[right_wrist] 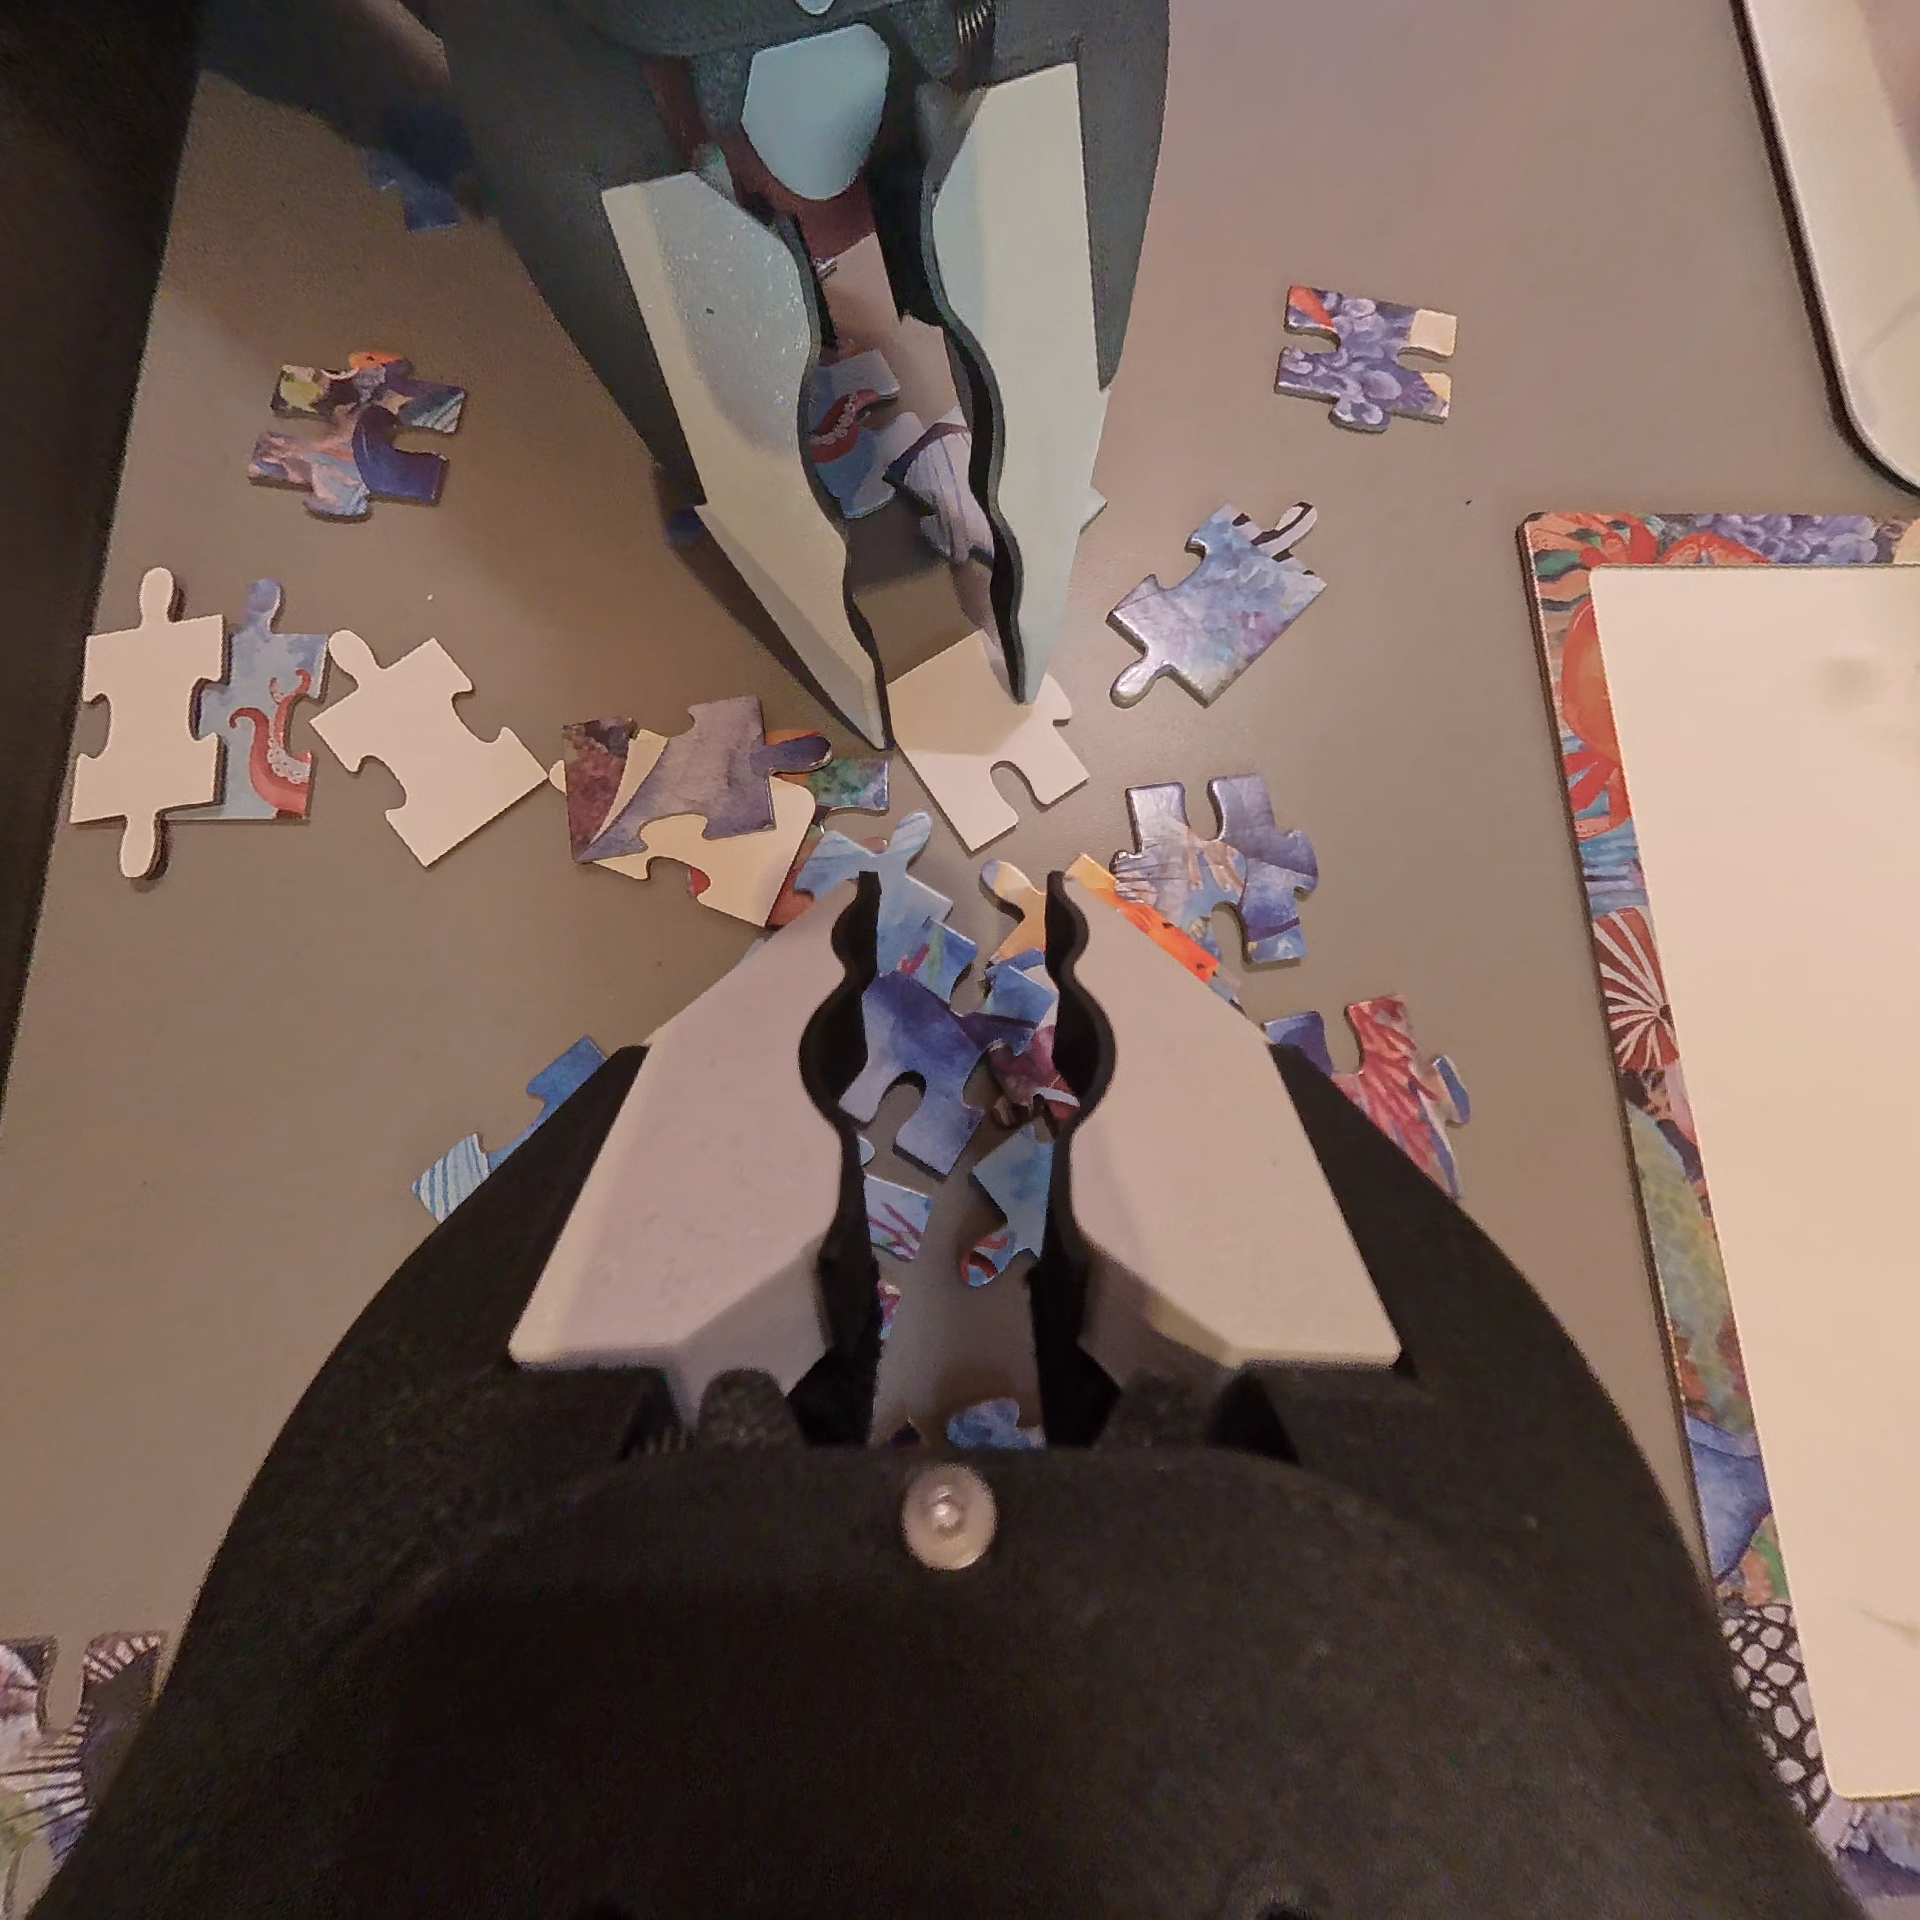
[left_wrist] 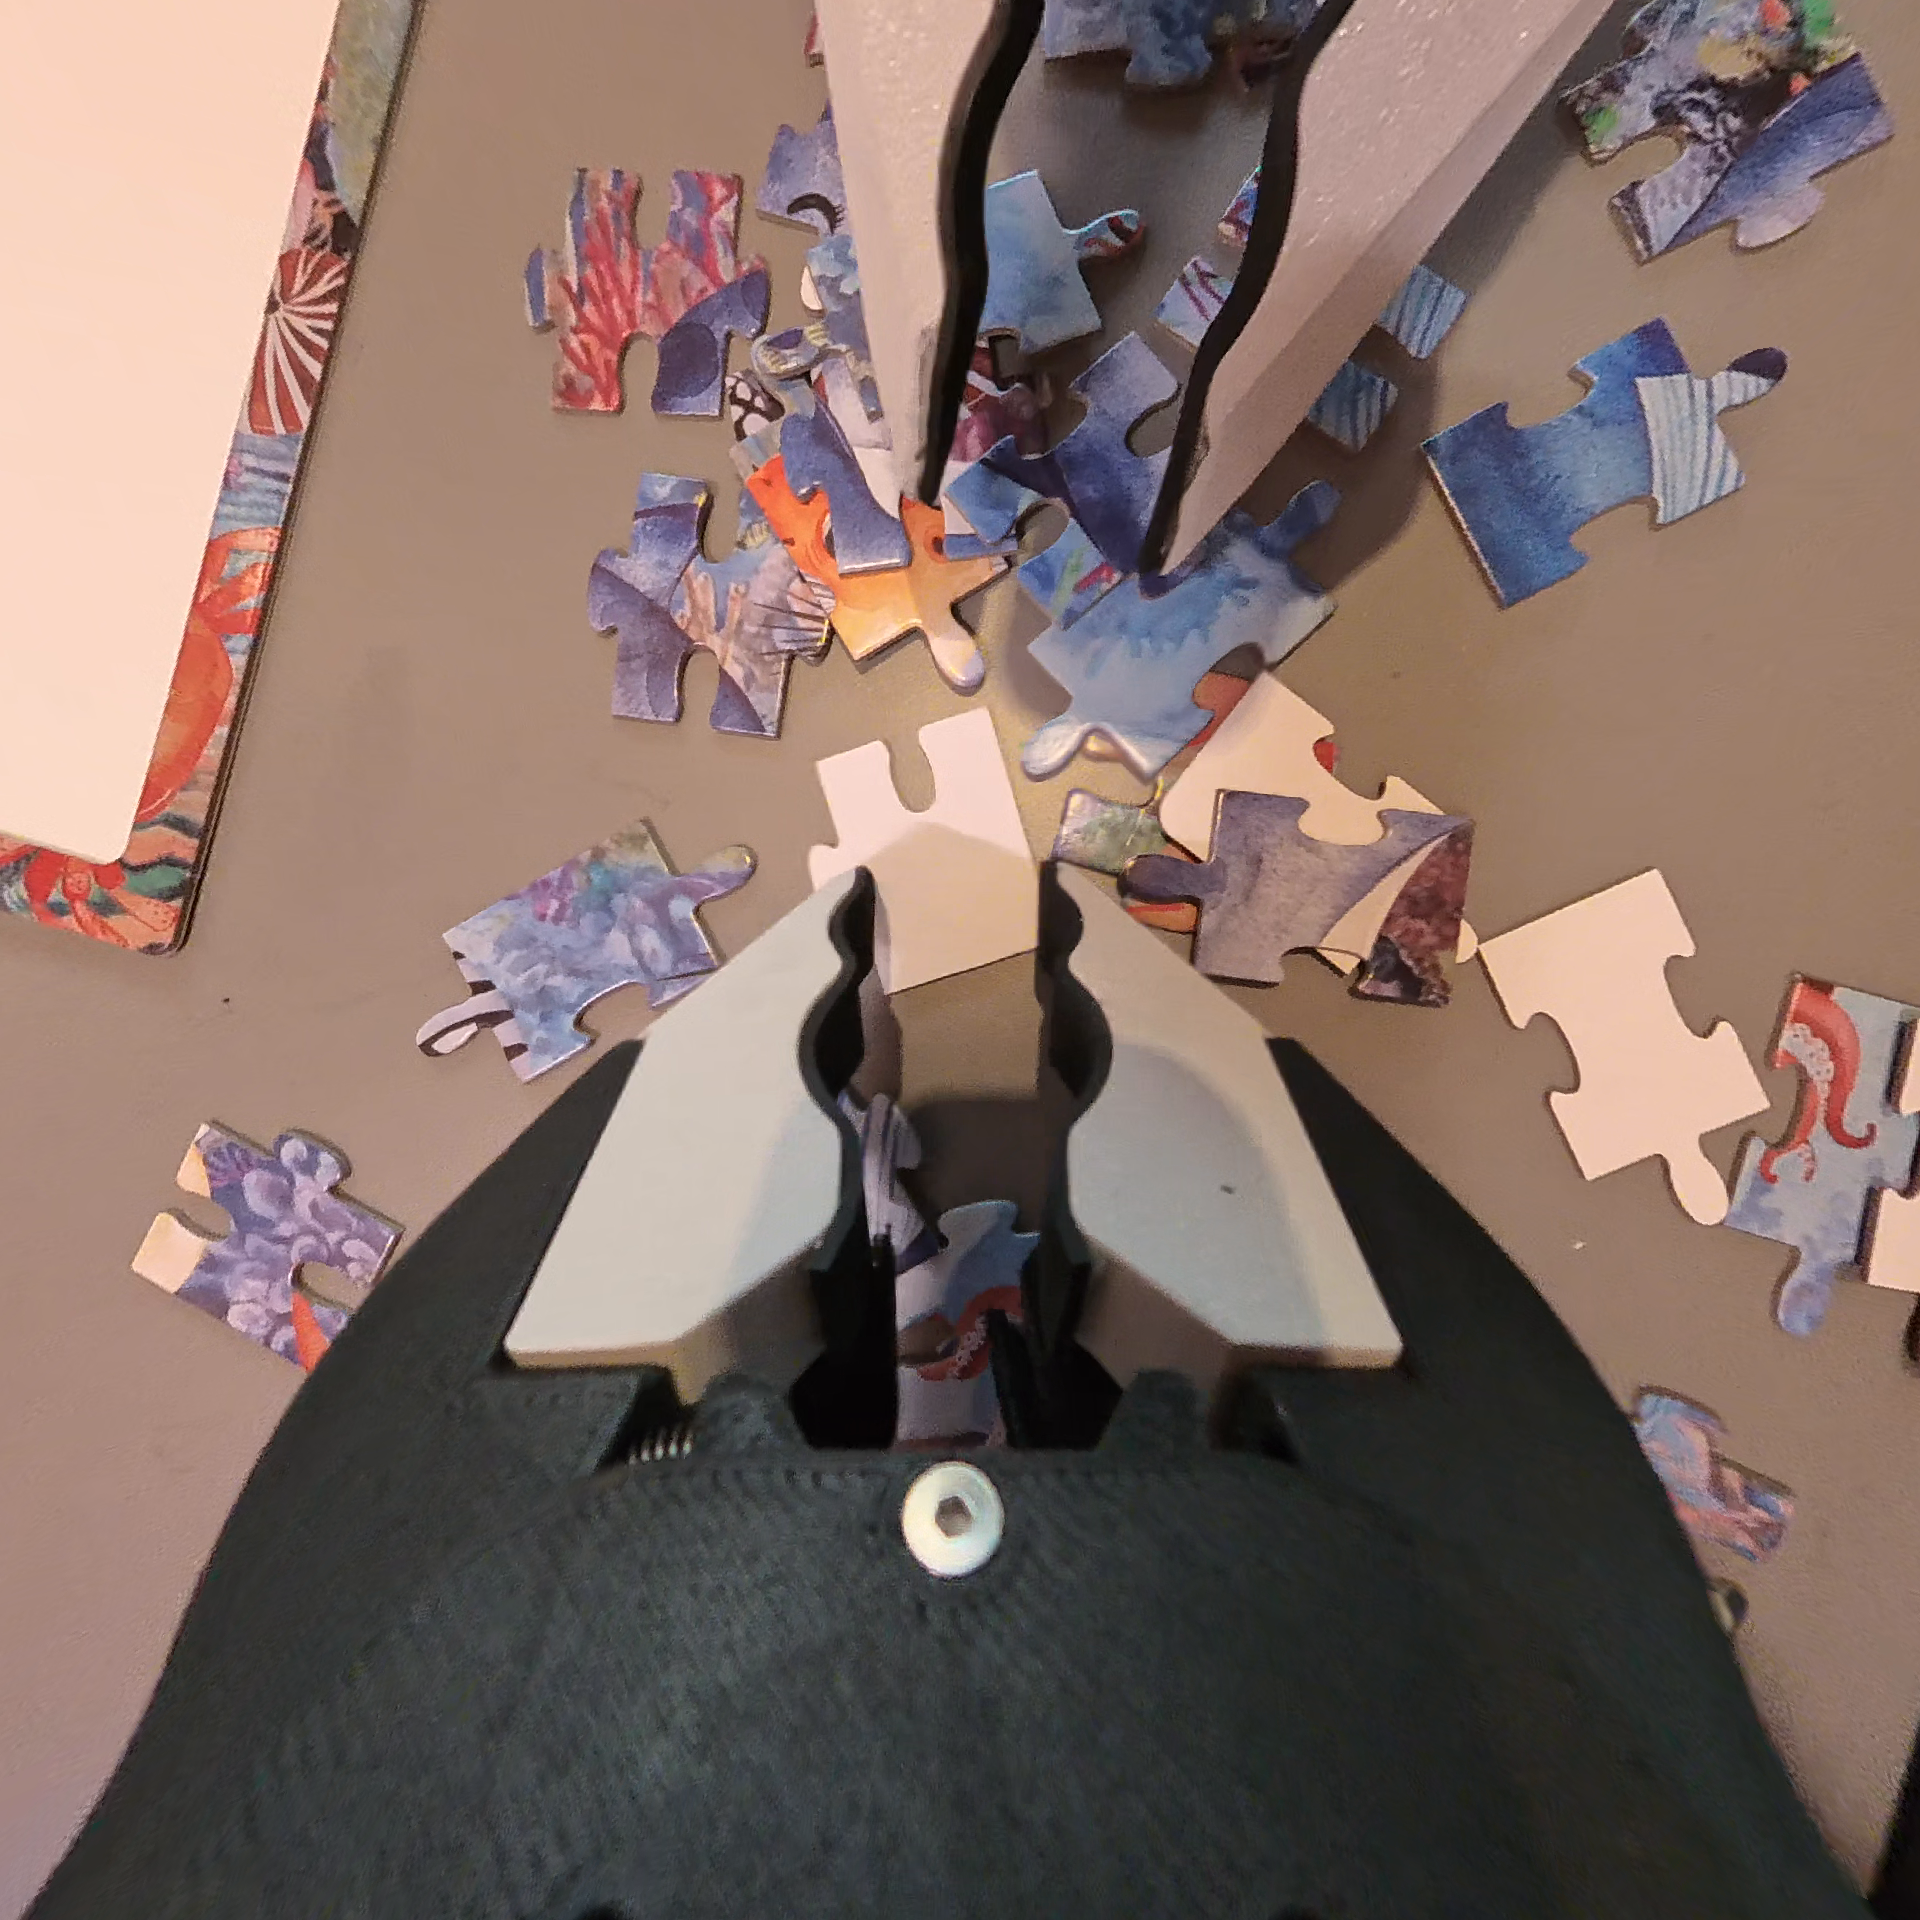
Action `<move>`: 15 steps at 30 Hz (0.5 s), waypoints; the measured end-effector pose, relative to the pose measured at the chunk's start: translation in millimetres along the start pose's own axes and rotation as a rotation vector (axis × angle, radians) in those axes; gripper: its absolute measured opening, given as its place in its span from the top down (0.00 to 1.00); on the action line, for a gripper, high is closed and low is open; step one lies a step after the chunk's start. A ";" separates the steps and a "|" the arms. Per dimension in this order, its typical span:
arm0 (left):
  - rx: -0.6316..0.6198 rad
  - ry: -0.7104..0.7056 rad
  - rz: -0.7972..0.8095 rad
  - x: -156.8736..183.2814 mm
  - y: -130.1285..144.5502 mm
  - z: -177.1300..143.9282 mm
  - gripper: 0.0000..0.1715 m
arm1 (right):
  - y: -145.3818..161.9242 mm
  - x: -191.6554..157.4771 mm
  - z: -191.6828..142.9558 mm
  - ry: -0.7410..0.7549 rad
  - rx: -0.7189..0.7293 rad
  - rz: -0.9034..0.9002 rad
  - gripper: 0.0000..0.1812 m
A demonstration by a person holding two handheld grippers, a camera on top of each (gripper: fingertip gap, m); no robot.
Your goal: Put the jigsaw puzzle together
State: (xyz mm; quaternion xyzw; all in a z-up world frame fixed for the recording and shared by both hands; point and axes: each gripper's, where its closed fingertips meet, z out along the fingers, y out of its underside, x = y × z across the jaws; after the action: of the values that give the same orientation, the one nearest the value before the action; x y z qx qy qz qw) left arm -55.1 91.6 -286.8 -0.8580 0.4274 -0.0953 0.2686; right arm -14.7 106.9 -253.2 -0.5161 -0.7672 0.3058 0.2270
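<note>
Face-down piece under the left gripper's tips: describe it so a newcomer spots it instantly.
Start at the puzzle tray, then cross the grey table to the pile of pieces. Just below it, the left gripper hovers open over the white piece. Neighbours there show blue or orange print; this one is blank.

No legible text, labels, brand marks, numbers or signs appear in either view; the printed cardboard jigsaw pieces [left_wrist: 644, 291] and the colourful illustrated puzzle frame [right_wrist: 1621, 935] bear pictorial artwork only.

Puzzle pieces [left_wrist: 1081, 540] on table [left_wrist: 416, 665], beside frame [left_wrist: 260, 416]
</note>
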 end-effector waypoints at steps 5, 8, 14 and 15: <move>-0.024 -0.017 -0.018 -3.5 4.5 -5.0 0.72 | -0.7 -0.5 0.3 0.004 0.001 -0.007 0.84; -0.014 0.013 -0.069 -1.5 5.8 -9.1 0.69 | -1.9 -0.5 -0.6 0.005 0.005 -0.010 0.84; -0.028 -0.004 -0.106 -2.6 7.1 -2.7 0.76 | -2.4 -0.2 -0.6 0.008 0.009 -0.010 0.85; -0.020 -0.005 -0.105 -2.2 5.8 -2.1 0.77 | -2.7 0.1 -0.7 0.010 0.010 -0.012 0.86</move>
State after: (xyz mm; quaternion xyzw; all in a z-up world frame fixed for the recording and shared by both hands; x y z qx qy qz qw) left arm -61.2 89.7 -288.1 -0.8820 0.3822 -0.1028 0.2559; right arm -16.1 106.4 -250.9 -0.5121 -0.7675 0.3054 0.2353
